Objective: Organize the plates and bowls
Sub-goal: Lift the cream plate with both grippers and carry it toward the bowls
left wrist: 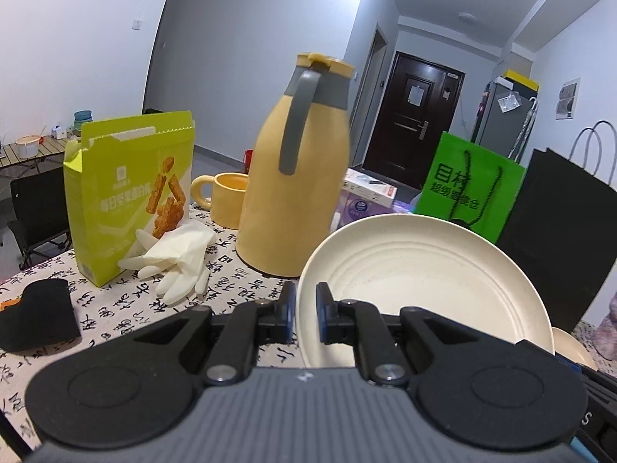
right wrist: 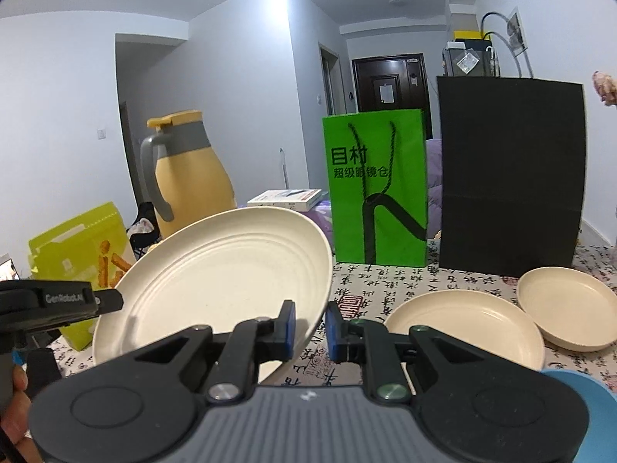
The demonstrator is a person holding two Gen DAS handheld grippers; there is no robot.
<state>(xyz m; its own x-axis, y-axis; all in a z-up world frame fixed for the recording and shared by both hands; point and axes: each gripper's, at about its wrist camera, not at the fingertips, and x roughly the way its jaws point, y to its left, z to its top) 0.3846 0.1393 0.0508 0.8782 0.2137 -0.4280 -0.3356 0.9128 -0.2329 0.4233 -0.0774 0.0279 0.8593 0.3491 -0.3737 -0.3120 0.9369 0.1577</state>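
- far left, the snack box (left wrist: pixel 131 196) and the rubber gloves (left wrist: pixel 175 266) are sitting on the calligraphy-print tablecloth (left wrist: pixel 115 308), out of the action.
- the yellow thermos jug (left wrist: pixel 297 177) is standing upright behind, with the yellow mug (left wrist: pixel 225 196) beside it.
- the left gripper (left wrist: pixel 306 308) is pinching narrow on the left rim of the large cream plate (left wrist: pixel 424 285), one blue pad on each face.
- that plate is riding clear of the cloth, tilted, its left edge higher in the right wrist view.
- the right gripper (right wrist: pixel 311 324) is clamping the plate's right rim the same way, so both hands are sharing the load, neither nearer.
- to the right and lower, two shallow cream bowls (right wrist: pixel 466 320) (right wrist: pixel 570 305) are resting on the cloth, rims touching or nearly so, in front of the green bag (right wrist: pixel 380 189) and the black bag (right wrist: pixel 509 173).
- my read: the stack target is lying off to the right of the grippers, so the plate is likely needing levelling before it travels that way.
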